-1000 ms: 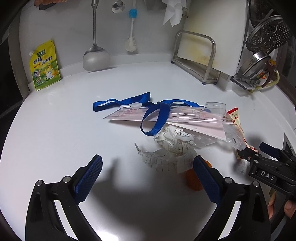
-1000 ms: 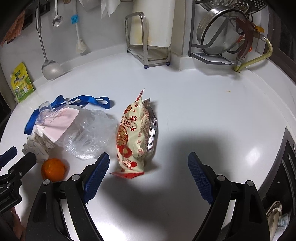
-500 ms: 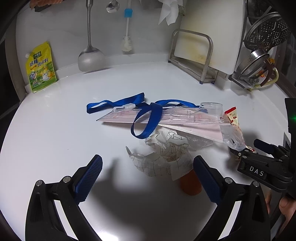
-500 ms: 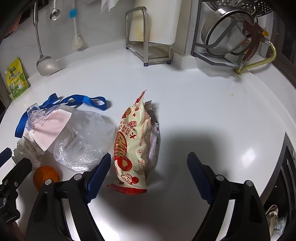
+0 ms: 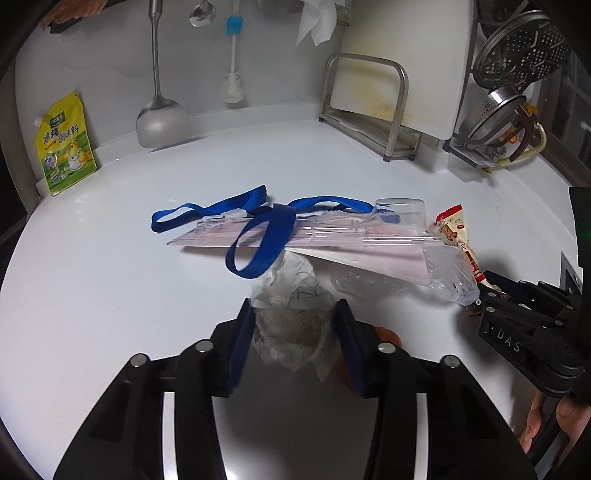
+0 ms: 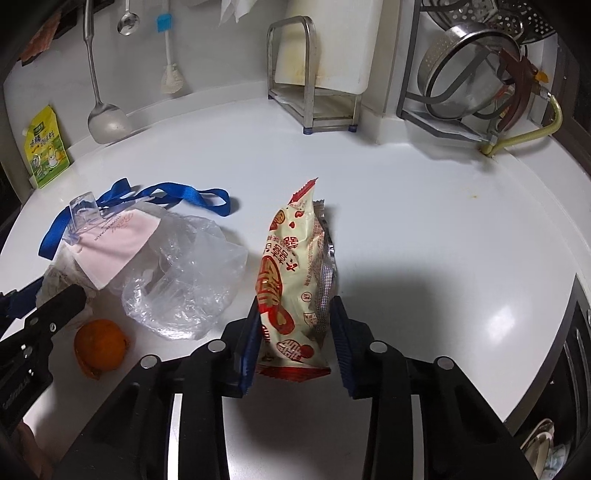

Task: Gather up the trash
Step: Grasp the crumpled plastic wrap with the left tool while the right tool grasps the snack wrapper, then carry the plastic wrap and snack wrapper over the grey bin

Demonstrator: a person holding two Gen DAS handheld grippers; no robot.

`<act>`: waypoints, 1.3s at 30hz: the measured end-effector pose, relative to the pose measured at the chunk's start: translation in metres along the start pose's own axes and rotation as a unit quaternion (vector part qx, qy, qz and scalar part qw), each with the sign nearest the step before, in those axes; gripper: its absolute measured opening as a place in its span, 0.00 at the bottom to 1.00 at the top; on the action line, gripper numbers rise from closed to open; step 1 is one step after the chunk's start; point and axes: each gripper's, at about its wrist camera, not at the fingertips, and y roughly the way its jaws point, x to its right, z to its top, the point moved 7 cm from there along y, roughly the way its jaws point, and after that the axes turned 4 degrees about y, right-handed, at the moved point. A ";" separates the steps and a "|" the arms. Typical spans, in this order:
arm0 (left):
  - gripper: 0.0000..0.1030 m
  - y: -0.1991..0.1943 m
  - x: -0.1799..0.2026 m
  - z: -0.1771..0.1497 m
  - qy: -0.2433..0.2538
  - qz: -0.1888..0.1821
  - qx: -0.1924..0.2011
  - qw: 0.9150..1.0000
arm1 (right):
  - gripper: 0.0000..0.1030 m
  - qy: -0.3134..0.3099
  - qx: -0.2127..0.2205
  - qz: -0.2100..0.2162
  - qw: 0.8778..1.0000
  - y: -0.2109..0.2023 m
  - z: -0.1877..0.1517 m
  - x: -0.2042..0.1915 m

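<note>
On the white counter [image 6: 424, 206] lie one red-and-cream snack packet [image 6: 291, 280] at the centre of the right wrist view; one crumpled clear plastic bag [image 6: 184, 280] to its left; one orange fruit [image 6: 99, 347] at lower left; one crumpled paper wad [image 5: 291, 317] at lower centre of the left wrist view; one pink card in a clear sleeve [image 5: 332, 240]; one blue lanyard [image 5: 258, 236] looped over it; one clear plastic cup [image 5: 400, 212]; along the back wall, one yellow-green pouch [image 5: 64, 144] at upper left, one metal spatula [image 5: 159, 118], one hanging spoon [image 5: 202, 14], one blue-tipped brush [image 5: 232, 74], one cutting board [image 6: 325, 44] in one metal rack [image 6: 312, 107], and one steel colander [image 6: 469, 70] at upper right; tools number two.
</note>
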 end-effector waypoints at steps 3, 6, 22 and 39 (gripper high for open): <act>0.32 -0.003 -0.002 0.000 0.002 -0.003 0.003 1.000 | 0.30 0.004 0.003 0.006 1.000 -0.004 -0.001 0.001; 0.30 -0.009 -0.005 0.000 0.001 -0.006 0.007 1.000 | 0.30 0.006 0.007 0.005 1.000 -0.009 -0.004 0.004; 0.29 -0.060 -0.026 -0.018 0.007 -0.013 0.038 0.999 | 0.30 0.031 0.039 -0.002 0.999 -0.058 -0.037 0.018; 0.29 -0.137 -0.011 -0.087 0.037 -0.037 0.058 0.997 | 0.30 0.071 0.050 0.024 0.996 -0.140 -0.138 -0.006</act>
